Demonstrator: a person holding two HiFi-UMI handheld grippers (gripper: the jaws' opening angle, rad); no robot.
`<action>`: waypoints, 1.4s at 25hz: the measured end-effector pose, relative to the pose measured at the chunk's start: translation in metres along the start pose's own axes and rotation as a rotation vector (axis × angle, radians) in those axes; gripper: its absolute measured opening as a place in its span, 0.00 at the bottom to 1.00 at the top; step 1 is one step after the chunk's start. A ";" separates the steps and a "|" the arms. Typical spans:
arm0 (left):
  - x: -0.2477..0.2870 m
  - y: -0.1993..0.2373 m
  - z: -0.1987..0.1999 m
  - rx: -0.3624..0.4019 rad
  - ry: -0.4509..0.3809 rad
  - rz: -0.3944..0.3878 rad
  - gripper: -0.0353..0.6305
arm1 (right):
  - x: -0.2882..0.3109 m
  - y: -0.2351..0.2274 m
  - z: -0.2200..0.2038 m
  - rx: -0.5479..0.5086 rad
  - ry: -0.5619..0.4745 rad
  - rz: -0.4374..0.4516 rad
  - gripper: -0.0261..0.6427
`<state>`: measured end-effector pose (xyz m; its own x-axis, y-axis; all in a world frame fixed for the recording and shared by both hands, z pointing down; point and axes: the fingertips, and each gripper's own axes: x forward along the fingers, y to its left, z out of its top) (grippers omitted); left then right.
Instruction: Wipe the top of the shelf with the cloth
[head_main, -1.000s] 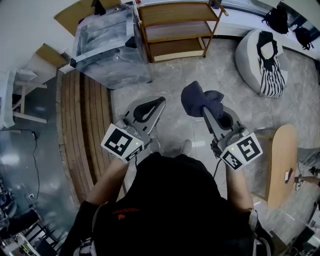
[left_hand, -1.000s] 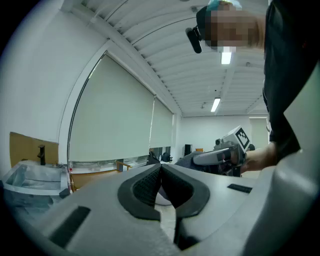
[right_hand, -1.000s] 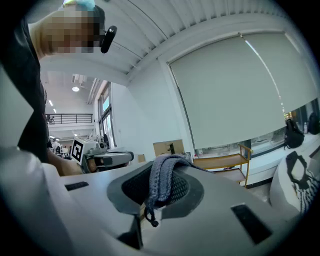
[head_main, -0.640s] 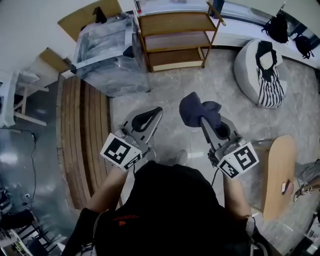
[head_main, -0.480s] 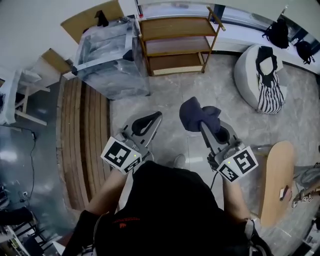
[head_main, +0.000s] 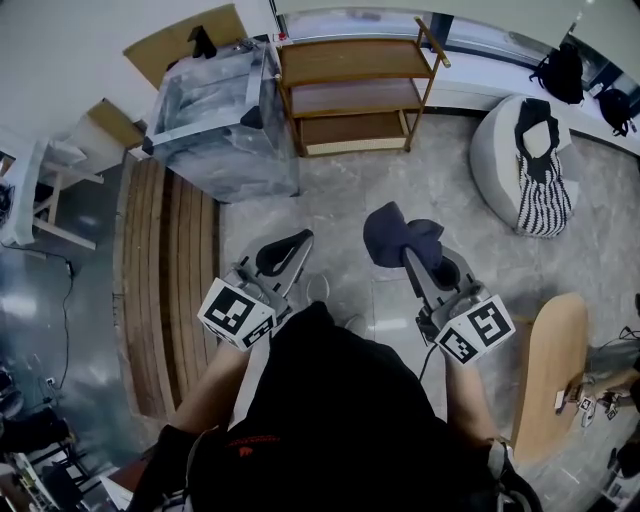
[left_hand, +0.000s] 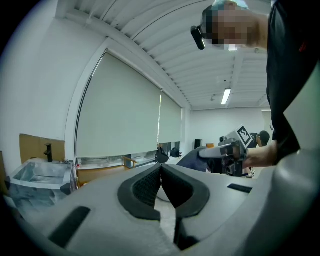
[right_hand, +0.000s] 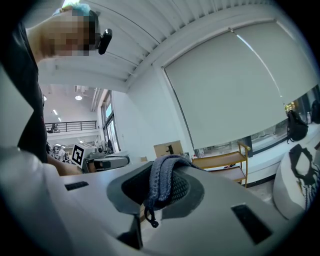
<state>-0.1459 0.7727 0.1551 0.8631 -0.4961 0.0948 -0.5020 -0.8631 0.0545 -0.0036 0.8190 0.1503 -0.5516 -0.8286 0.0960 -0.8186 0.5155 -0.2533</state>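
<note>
The right gripper (head_main: 412, 258) squeezes the dark blue cloth (head_main: 398, 234), the left gripper (head_main: 284, 252) is closed on nothing, and I think the cloth must next go to the brown wooden shelf (head_main: 350, 48) far ahead.

Head view: cloth (head_main: 398, 235) bunched over tips of right hand-held gripper (head_main: 410, 255), tips hidden. Person's torso (head_main: 340, 420) covers upper arms and floor beneath. Small items (head_main: 575, 402) on wooden worktop (head_main: 545, 350) too small to name. Left gripper view: shelf (left_hand: 100, 172) mostly behind left hand-held gripper (left_hand: 161, 169), only strip shows. Right gripper view: shelf's left end behind cloth.
</note>
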 end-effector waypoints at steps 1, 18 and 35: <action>0.004 0.006 -0.001 -0.006 0.001 0.006 0.08 | 0.003 -0.006 0.000 0.001 0.006 -0.001 0.10; 0.137 0.173 -0.014 -0.018 -0.039 -0.039 0.08 | 0.147 -0.142 0.007 0.010 0.076 -0.039 0.10; 0.291 0.465 0.004 -0.113 0.029 -0.077 0.08 | 0.458 -0.300 0.080 0.050 0.125 -0.046 0.10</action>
<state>-0.1279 0.2266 0.2045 0.8981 -0.4245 0.1147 -0.4389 -0.8814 0.1746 0.0025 0.2678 0.1934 -0.5321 -0.8156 0.2272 -0.8360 0.4637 -0.2934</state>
